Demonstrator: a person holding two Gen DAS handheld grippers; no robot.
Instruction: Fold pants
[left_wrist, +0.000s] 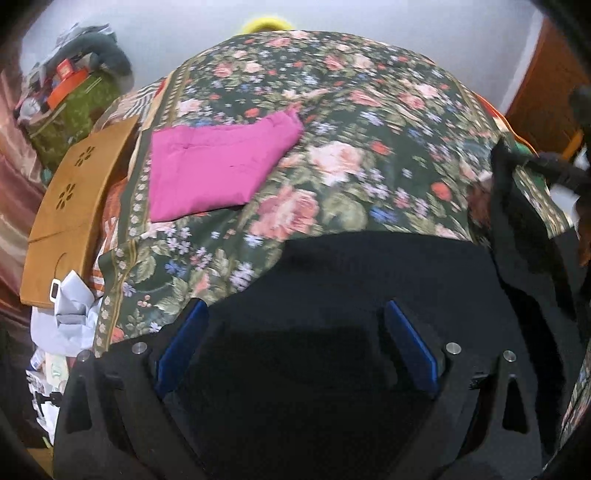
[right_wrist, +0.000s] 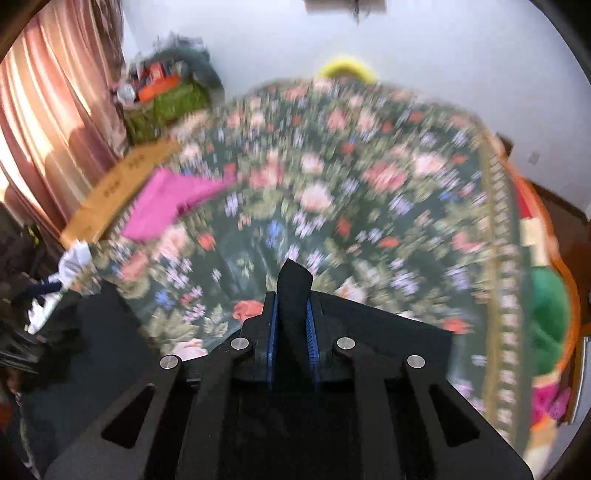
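Black pants (left_wrist: 369, 266) lie on the floral bedspread (left_wrist: 351, 155) in the left wrist view, spreading under and ahead of my left gripper (left_wrist: 295, 314), whose blue-padded jaws stand wide open over the cloth. At the right edge a raised part of the pants (left_wrist: 517, 206) hangs from my right gripper (left_wrist: 554, 166). In the right wrist view my right gripper (right_wrist: 291, 295) is shut on a fold of the black pants (right_wrist: 293, 280), held above the bedspread (right_wrist: 369, 206); the view is blurred by motion.
A folded pink garment (left_wrist: 218, 170) lies on the bed's left part, also in the right wrist view (right_wrist: 166, 206). A brown cardboard box (left_wrist: 70, 206) and white cloth (left_wrist: 74, 306) sit at the left edge. Clutter (left_wrist: 74, 92) stands by the pink curtains (right_wrist: 44, 129).
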